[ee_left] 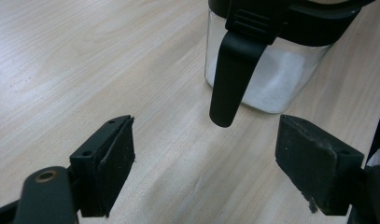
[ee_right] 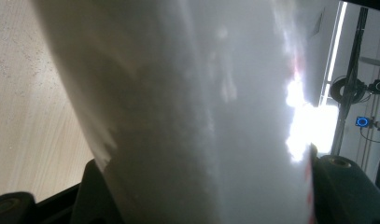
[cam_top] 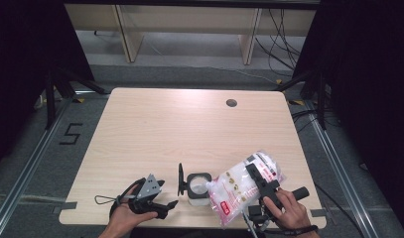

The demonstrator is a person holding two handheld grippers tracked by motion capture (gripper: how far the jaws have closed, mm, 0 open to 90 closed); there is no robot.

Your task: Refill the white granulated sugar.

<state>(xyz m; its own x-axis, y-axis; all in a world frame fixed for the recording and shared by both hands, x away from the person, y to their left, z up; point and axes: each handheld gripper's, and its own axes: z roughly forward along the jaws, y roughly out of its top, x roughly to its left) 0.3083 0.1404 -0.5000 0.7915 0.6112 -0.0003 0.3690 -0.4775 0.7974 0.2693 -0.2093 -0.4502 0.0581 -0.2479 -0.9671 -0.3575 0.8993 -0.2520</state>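
Note:
A clear jar (cam_top: 198,188) with a black rim holds some white powder and stands near the table's front edge, its black lid (cam_top: 180,179) swung up on the left. My right gripper (cam_top: 255,172) is shut on a clear bag of white powder (cam_top: 239,191). The bag is tilted, its lower corner at the jar's mouth. In the right gripper view the bag (ee_right: 201,93) sits squeezed between the two jaws. My left gripper (cam_top: 167,194) rests open left of the jar. In the left gripper view nothing is between its fingers (ee_left: 108,158); the jar (ee_left: 271,84) and its hanging black clasp (ee_left: 232,70) are just ahead.
The wooden table (cam_top: 155,129) has a round cable hole (cam_top: 232,102) at the back right. Dark stands (cam_top: 55,89) flank the table on both sides. A "5" mark (cam_top: 70,134) is on the floor at the left.

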